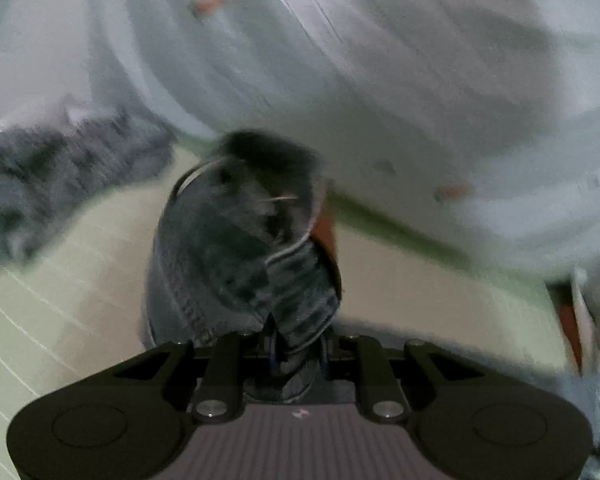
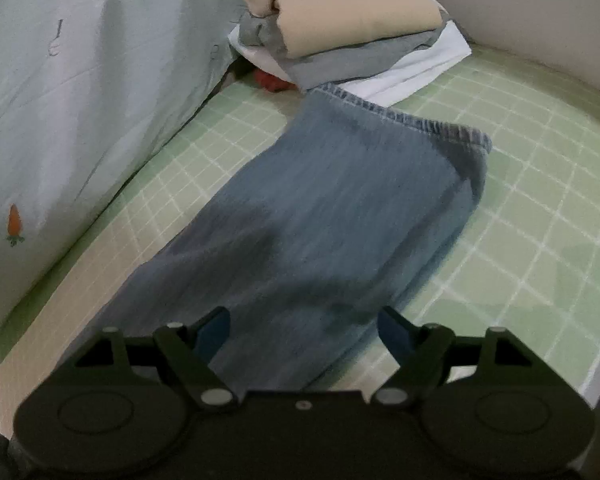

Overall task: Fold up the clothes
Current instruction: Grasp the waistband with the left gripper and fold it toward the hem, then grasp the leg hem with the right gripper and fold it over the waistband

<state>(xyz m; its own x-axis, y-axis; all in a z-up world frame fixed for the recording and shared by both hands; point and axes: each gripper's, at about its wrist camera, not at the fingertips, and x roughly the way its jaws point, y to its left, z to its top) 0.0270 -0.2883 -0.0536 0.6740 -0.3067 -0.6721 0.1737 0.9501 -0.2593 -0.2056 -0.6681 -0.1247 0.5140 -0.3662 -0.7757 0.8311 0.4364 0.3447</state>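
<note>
**Two grippers, one pair of jeans: one end pinched, the other laid out**

Two grippers share a single garment. The left gripper has its jaws pressed together on a bunched wad of the jeans; dark denim with a pale seam line wells up out of the grip, and a patch of orange shows behind the fold. That view is smeared, so which part of the garment it holds cannot be told — a thick seamed end, by the look of it. A grip on a bunched end makes sense if the aim is to carry that end over the rest.

The right gripper hangs over the flat part of the jeans with its jaws wide apart, blue pads on either side of the cloth and clamped on nothing. The denim runs away from it across the green checked sheet to a stitched hem that lies just beside the stack of folded clothes — beige on top, grey and white beneath. That stack reads as the place for finished items, so the jeans lie near it for a short carry.

A pale quilt with carrot prints banks up along the left of the sheet, which leaves only this strip to work on. The fold looks barely begun: the leg is still full length, and the open right gripper seems placed to take the cloth or pin it.
</note>
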